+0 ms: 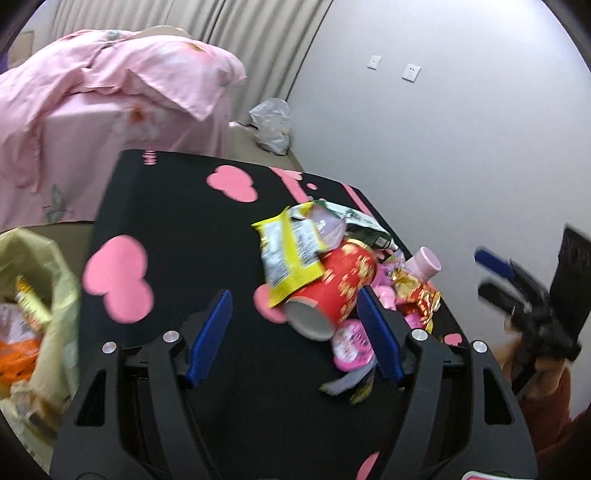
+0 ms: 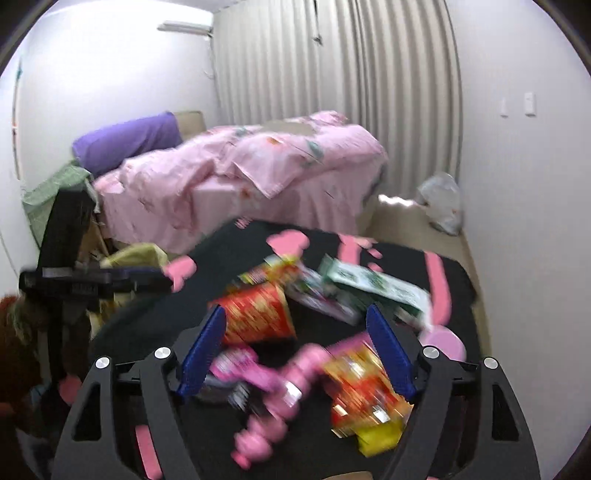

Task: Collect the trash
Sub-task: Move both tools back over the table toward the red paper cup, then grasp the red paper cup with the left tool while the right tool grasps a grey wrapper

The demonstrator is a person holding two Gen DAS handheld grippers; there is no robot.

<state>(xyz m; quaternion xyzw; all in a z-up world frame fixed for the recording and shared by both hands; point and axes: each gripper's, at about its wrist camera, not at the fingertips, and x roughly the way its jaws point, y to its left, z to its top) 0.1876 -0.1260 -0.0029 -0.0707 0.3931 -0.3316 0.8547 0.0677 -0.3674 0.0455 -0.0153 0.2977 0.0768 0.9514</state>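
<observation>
Behind the black, pink-hearted counter sits a pink bed. My left gripper hangs wide open and empty; the red cup lies on its side just ahead, toward the right finger, mouth facing me. My right gripper, equally spread and empty, hovers over wrappers. I judge left nearer the cup.

A bedroom in a home.
A bed with a rumpled pink quilt and a purple pillow stands by pleated curtains; an air conditioner hangs high on the wall, with switches opposite.
</observation>
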